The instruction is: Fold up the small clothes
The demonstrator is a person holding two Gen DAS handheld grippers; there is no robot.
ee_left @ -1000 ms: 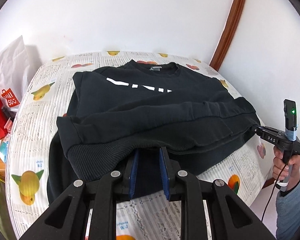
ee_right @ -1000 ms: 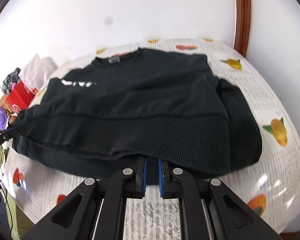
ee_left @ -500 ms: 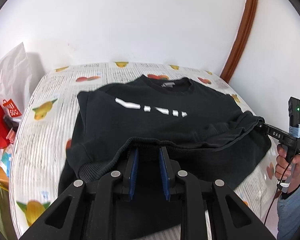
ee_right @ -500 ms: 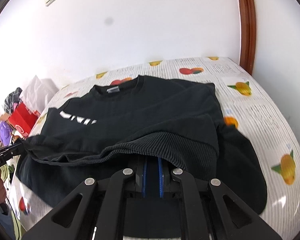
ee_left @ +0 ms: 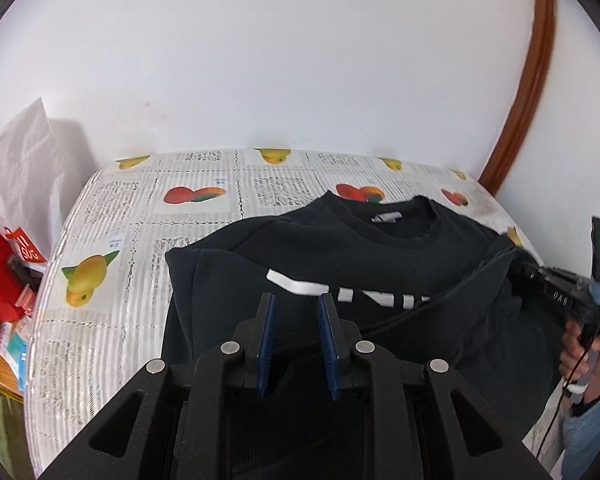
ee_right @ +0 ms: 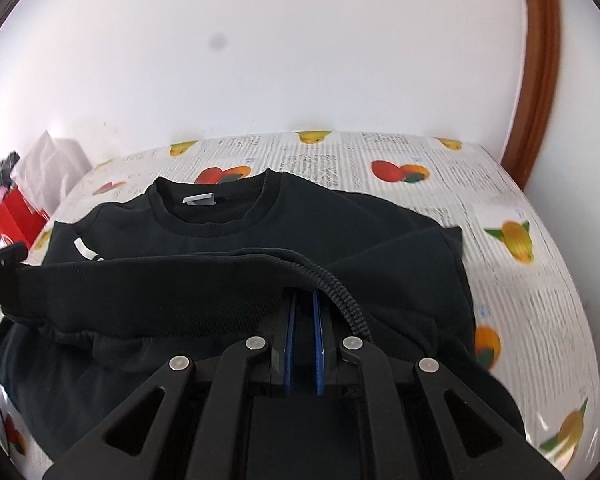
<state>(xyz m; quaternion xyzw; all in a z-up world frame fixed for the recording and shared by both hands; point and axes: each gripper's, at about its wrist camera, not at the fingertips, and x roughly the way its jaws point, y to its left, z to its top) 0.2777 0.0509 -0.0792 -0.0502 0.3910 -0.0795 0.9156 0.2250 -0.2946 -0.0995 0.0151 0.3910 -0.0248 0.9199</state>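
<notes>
A black sweatshirt (ee_left: 380, 264) with white lettering lies on the fruit-print tablecloth (ee_left: 112, 248), its collar toward the wall. Its ribbed bottom hem (ee_right: 336, 280) is lifted and carried over the chest. My right gripper (ee_right: 304, 300) is shut on the hem's right end; it also shows in the left wrist view (ee_left: 540, 280), with the hem stretched to it. My left gripper (ee_left: 296, 304) sits over the sweatshirt with its blue pads a small gap apart and nothing visibly between the tips. The sweatshirt fills the right wrist view (ee_right: 220, 248).
A white wall runs along the table's far side. A brown wooden frame (ee_left: 528, 80) stands at the back right. A white plastic bag (ee_left: 20, 168) and a red bag (ee_left: 4, 264) stand off the table's left edge.
Both grippers have carried the bottom hem from the near edge up over the body toward the collar. The left gripper's pads now show clear of the hem, which covered them before.
</notes>
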